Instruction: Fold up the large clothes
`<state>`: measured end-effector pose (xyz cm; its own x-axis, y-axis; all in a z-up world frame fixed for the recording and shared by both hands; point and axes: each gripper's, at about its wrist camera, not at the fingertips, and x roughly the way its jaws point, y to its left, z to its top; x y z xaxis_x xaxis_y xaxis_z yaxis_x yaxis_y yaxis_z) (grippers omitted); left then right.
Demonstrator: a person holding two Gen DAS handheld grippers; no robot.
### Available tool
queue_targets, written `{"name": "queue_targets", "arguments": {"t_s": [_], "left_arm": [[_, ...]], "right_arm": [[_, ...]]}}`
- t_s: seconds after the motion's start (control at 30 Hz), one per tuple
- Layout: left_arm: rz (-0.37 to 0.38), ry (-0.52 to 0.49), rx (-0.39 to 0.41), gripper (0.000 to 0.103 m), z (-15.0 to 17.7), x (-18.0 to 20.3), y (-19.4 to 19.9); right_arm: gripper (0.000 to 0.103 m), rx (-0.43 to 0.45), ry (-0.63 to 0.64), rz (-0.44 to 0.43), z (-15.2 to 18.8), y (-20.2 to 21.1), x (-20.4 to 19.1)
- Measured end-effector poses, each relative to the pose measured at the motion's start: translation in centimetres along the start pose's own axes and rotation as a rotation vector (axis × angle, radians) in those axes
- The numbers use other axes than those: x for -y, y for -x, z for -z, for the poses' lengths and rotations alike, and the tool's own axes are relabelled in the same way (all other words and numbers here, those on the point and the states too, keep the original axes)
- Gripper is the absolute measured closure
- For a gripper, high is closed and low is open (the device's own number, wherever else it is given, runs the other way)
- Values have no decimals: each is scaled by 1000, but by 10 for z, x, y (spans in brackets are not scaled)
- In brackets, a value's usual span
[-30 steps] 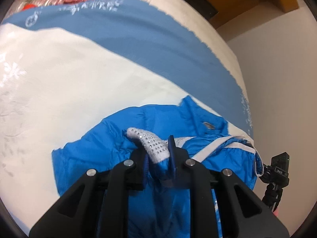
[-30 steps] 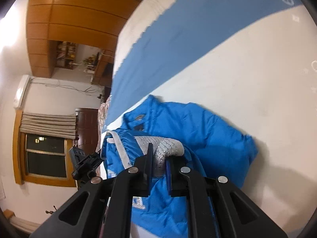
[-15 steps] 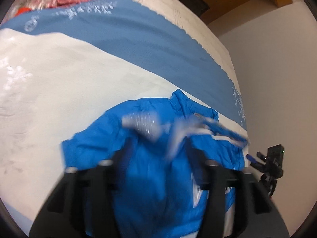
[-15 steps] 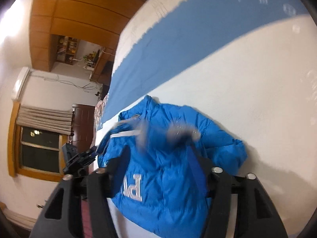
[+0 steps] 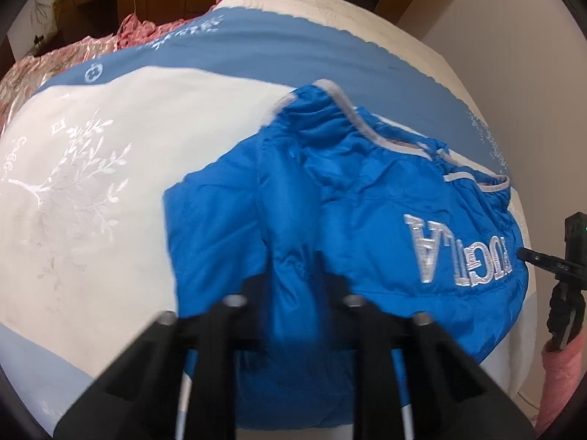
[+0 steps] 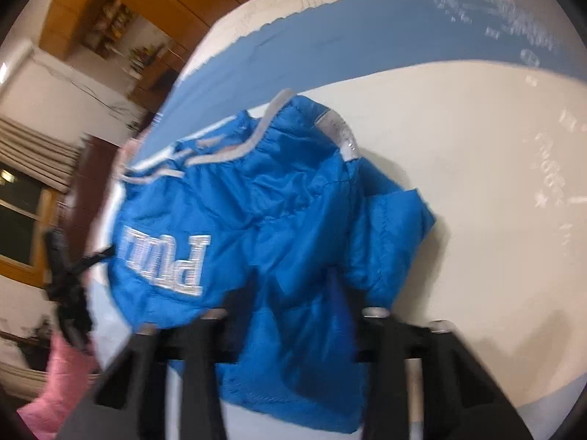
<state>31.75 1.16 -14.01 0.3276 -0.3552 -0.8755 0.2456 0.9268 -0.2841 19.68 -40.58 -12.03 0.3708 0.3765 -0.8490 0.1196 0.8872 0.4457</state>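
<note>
A bright blue padded jacket (image 5: 367, 220) lies bunched on the white and blue bedspread (image 5: 110, 183), white lettering (image 5: 458, 253) facing up. In the left wrist view my left gripper (image 5: 295, 286) hovers over the jacket's near edge. Its jaws have closed almost together, and blur hides any cloth between them. In the right wrist view the jacket (image 6: 256, 201) shows a grey dotted cuff (image 6: 341, 135) lying free at its far side. My right gripper (image 6: 293, 286) is above the jacket's near part. Its jaws are closing with a gap left, and the pads press on nothing.
A black camera stand (image 5: 565, 256) and pink cloth (image 5: 561, 374) sit past the bed's edge beside the jacket. A pink quilt (image 5: 55, 62) is heaped at the far end of the bed. Wooden cabinets (image 6: 110, 0) and a window lie beyond.
Both grippers let go of the grey cuffs they were pinching and drew back and up from the jacket. Their jaws spread wide, then narrowed again. The jacket's lettering has come into view.
</note>
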Motion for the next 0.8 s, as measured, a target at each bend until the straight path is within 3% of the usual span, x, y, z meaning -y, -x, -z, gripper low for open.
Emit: {"name": "queue_targets", "arguments": {"t_s": [0.07, 0.17, 0.23, 0.43, 0.53, 0.73, 0.8], "left_arm": [[-11, -13, 47, 95, -5, 8, 10], [6, -8, 132, 96, -20, 12, 31], [6, 0, 147, 96, -32, 15, 31], [-71, 25, 20, 94, -45, 4, -23], [-69, 34, -27, 87, -37, -6, -47], [-98, 30, -39, 80, -34, -8, -41], [-116, 40, -20, 75, -34, -10, -24]], "right_arm": [[97, 40, 6, -28, -5, 12, -2], [99, 97, -1, -29, -18, 31, 1], [100, 119, -34, -36, -28, 39, 8], [103, 51, -149, 26, -34, 1, 45], [103, 16, -177, 19, -23, -18, 56], [102, 20, -182, 37, -14, -17, 57], [98, 47, -162, 72, -18, -4, 48]]}}
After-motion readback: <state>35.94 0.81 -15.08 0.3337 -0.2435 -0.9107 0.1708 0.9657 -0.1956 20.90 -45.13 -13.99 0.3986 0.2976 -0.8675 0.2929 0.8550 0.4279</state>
